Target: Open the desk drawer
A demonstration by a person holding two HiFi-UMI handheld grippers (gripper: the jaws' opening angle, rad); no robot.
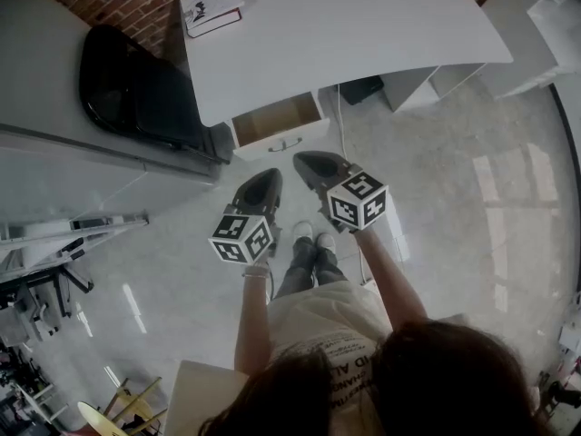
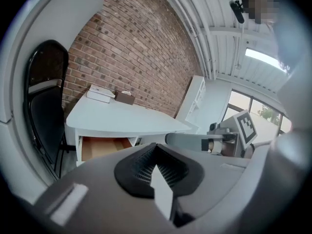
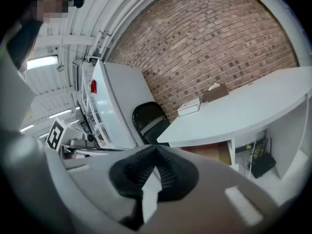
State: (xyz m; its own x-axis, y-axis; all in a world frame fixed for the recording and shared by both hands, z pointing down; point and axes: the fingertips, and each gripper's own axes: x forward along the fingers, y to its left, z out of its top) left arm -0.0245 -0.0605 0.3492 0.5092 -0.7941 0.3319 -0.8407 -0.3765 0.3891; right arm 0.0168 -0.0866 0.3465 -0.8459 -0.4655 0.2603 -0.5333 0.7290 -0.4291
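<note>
The white desk (image 1: 345, 25) stands at the top of the head view. Its drawer (image 1: 275, 119) is pulled out below the left end and shows a bare wooden inside; the handle (image 1: 284, 143) faces me. The drawer also shows in the left gripper view (image 2: 102, 147) and in the right gripper view (image 3: 214, 152). My left gripper (image 1: 270, 173) and right gripper (image 1: 300, 159) hang side by side in the air in front of the drawer, apart from it. Each has its jaws shut with nothing between them, as the left gripper (image 2: 155, 147) and right gripper (image 3: 155, 147) show in their own views.
A black folding chair (image 1: 136, 89) stands left of the drawer against a white cabinet (image 1: 54, 153). A book (image 1: 211, 3) and a brown box (image 2: 126, 97) lie on the desk's far left end. A black device (image 1: 361, 89) sits on the floor under the desk. The person's shoes (image 1: 313, 234) are below the grippers.
</note>
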